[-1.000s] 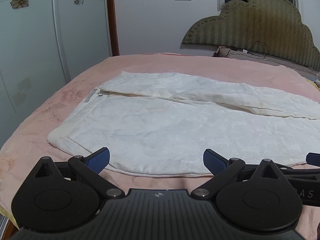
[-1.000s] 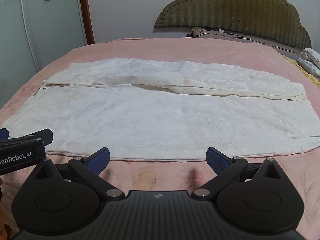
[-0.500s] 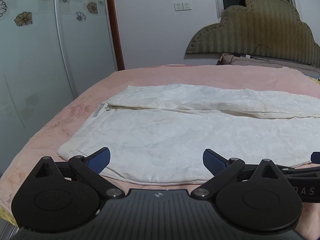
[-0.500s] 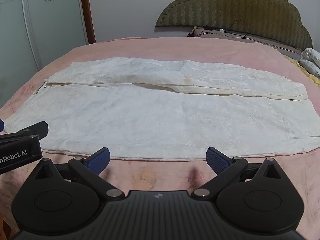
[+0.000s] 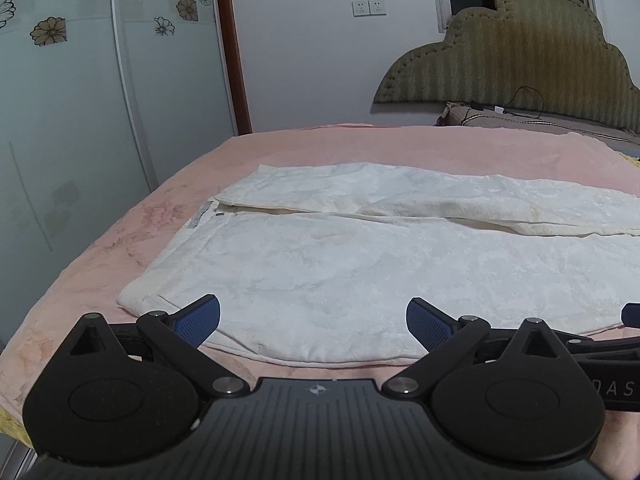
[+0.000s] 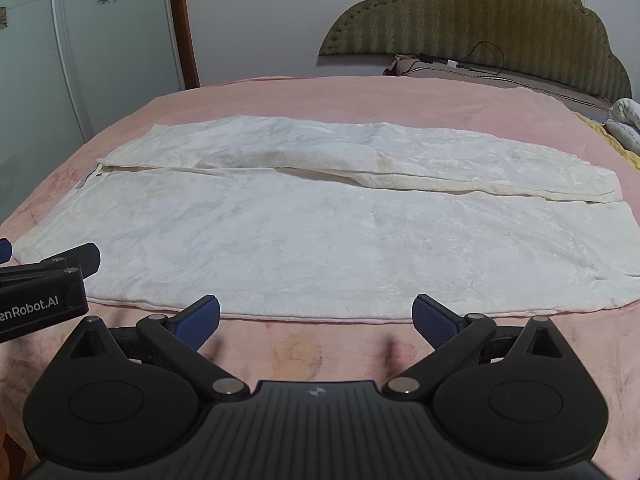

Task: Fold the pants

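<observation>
Pants of cream-white textured cloth [image 6: 320,232] lay flat on the pink blanket-covered bed [image 6: 400,96], long axis running from 9 to 3 o'clock across both views, waistband at 9 and leg ends at 3. Both tools stood with jaws wide apart and empty: the left gripper [image 5: 313,320] hovered at the near hem beside the waist corner, and the right gripper [image 6: 316,318] was just short of the near edge at mid-leg. I judge the near long edge, at 12 o'clock of both tools, should be grasped first.
</observation>
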Available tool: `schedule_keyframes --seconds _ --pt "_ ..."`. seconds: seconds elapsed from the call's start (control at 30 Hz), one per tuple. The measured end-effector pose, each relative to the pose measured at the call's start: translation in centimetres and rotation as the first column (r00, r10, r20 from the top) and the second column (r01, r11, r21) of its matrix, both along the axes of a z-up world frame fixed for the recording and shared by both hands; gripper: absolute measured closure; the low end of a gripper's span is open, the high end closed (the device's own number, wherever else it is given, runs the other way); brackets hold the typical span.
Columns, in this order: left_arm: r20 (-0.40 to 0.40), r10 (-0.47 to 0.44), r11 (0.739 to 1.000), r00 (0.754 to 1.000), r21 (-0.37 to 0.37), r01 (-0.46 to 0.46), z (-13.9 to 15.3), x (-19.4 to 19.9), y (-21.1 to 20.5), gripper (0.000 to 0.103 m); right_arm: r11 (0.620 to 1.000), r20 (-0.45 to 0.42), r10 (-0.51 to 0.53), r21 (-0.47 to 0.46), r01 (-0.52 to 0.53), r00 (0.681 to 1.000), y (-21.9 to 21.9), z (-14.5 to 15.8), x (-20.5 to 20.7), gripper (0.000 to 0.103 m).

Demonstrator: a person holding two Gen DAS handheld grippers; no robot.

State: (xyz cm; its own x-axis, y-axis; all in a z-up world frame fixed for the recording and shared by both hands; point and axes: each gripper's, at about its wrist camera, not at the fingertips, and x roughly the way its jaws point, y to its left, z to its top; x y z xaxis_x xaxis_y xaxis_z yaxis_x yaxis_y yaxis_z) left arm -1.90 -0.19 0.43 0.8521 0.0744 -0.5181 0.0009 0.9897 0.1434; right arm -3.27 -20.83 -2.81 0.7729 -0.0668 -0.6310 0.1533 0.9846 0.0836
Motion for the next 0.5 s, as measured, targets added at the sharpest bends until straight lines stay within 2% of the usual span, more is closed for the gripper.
schedule_keyframes --seconds 0.23,0.5 --pt "0.000 -0.020 1.000 1.000 0.002 0.020 -0.05 -0.17 -0.11 0.001 1.000 -0.003 -0.003 0.007 0.003 1.000 0.08 -0.09 0.11 0.000" --pt "0.013 0.021 1.000 1.000 0.010 -0.021 0.05 -0.16 -0.18 0.001 1.000 0.016 0.005 0.013 -0.005 1.000 -0.11 0.29 -0.11 0.000"
